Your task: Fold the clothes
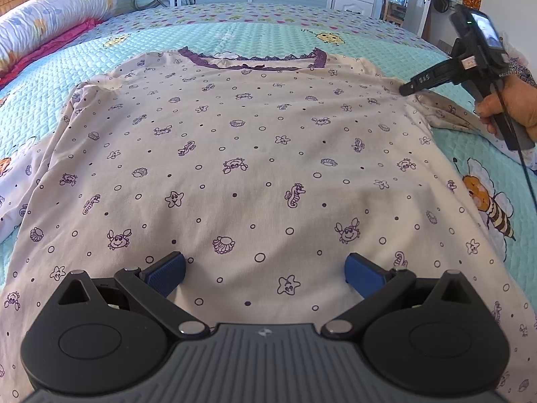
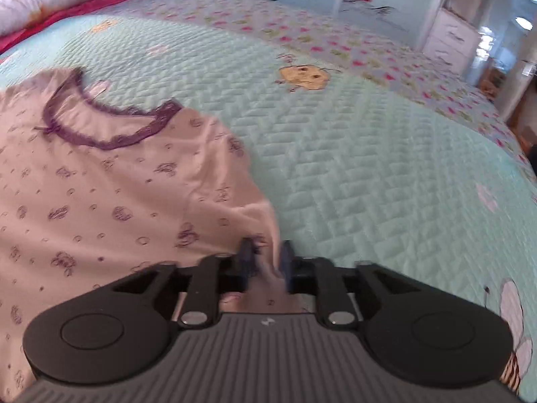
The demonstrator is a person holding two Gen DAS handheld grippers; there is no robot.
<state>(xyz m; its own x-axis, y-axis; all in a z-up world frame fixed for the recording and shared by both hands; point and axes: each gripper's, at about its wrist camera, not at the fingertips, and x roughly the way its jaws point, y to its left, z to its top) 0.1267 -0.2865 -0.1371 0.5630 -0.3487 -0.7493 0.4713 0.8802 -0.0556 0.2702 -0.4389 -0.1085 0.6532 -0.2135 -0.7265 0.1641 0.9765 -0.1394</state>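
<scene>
Top [image 1: 255, 174] flat on bed [image 1: 268, 33], hem at near edge. L gripper [image 1: 265, 273] wide apart over hem. R gripper [image 2: 266, 258] narrowed round shoulder fabric; clamp uncertain. Step: sleeve fold. Next: firm pinch, carry inward.

A bed [image 1: 235, 30] covered by a quilted aqua bedspread [image 2: 369, 168] with cartoon bees and a heart-patterned border fills both views. A white nightshirt [image 1: 251, 168] printed with purple sea creatures and trimmed with purple lace at the neck lies spread flat across the centre of the frame. At upper left, a rolled floral quilt [image 1: 50, 13] rests on a pink cloth [image 1: 50, 53] along the bed's edge.
</scene>
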